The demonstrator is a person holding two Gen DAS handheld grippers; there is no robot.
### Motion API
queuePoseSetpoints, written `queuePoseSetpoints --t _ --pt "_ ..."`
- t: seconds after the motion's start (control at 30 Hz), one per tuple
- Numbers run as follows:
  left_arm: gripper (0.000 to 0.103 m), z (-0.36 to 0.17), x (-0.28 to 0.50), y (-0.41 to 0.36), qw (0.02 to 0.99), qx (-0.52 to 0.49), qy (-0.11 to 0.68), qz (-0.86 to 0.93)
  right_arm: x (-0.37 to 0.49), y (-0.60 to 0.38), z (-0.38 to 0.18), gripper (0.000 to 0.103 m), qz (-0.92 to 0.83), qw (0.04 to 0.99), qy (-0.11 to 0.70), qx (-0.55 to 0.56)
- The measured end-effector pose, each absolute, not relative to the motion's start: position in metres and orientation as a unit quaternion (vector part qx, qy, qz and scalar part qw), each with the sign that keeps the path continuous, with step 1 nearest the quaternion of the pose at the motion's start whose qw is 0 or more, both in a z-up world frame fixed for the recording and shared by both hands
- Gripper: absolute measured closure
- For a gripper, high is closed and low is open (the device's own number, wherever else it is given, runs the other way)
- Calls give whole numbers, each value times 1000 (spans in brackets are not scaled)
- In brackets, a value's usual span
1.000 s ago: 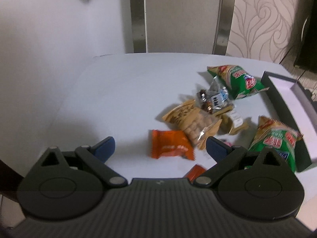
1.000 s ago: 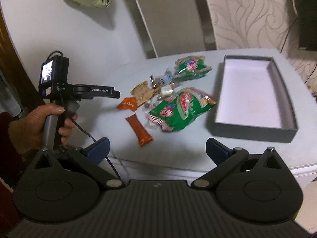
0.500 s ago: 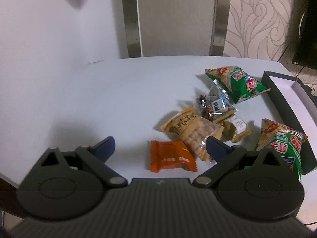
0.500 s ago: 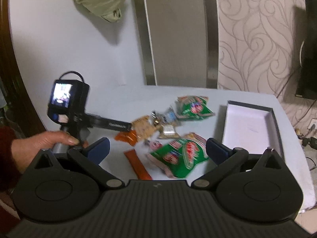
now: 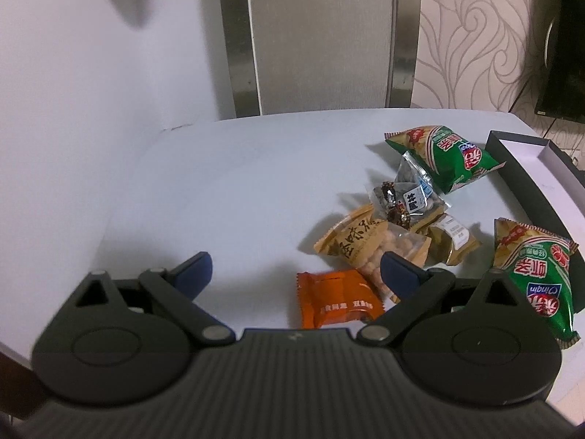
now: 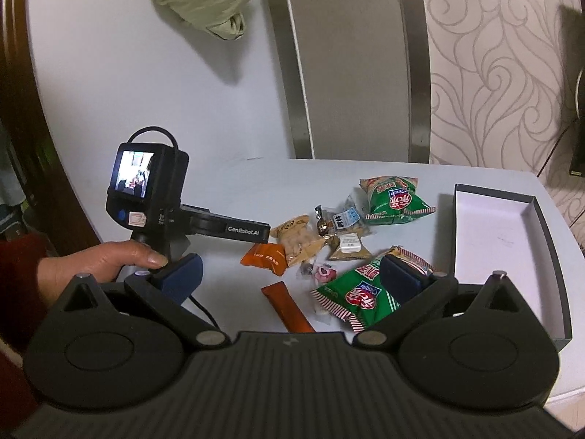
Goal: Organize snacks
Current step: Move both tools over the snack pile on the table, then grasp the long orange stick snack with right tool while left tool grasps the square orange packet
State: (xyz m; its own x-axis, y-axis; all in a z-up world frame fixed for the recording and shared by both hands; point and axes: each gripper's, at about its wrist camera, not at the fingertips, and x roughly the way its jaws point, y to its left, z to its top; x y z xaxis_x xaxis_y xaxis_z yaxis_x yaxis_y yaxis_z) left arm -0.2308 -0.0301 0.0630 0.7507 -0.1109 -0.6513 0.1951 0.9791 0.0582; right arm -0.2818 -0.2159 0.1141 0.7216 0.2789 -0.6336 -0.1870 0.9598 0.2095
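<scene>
Snack packets lie scattered on the white table. Among them are an orange square packet, a tan peanut packet, two green chip bags and small wrapped candies. My left gripper is open, low over the table, with the orange packet just right of centre between its fingers. In the right wrist view the left gripper points at the orange square packet. My right gripper is open above a long orange packet and the near green bag.
An open dark box with a white inside stands at the table's right side. A hand holds the left gripper's handle, and a cable trails below it. A green cloth hangs on the wall. A dark screen is at far right.
The right wrist view has risen and tilted up, now showing more wall. My left gripper has moved toward the orange square packet. Both grippers stay open.
</scene>
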Motion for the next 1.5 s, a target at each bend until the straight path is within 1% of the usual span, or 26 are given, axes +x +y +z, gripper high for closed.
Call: queuePoseSetpoints --t 0.67,0.8,0.97,1.07,1.2,1.3,1.33,1.4,1.5 --pt "3 58 -242 -16 932 64 348 -83 -281 -208 98 0 142 910 380 83" --pt "3 59 -244 -12 935 72 337 -90 -276 -208 95 0 142 908 383 93" --pt "3 54 -248 -7 939 83 295 -159 -273 -208 91 0 141 906 387 96" --pt "3 46 -251 -11 932 117 270 -210 -274 -210 90 0 137 906 388 97" --pt "4 34 -241 -18 909 132 293 -266 -275 -212 88 0 125 907 391 98" --pt "4 22 -233 -22 903 136 309 -265 -278 -213 87 0 116 907 394 99" --pt "5 19 -230 -22 902 133 315 -265 -280 -213 87 0 113 907 394 99" --pt "16 14 -221 -22 898 123 331 -264 -284 -215 87 0 108 907 395 100" --pt "24 8 -207 -21 893 108 352 -260 -289 -217 87 0 101 906 397 104"
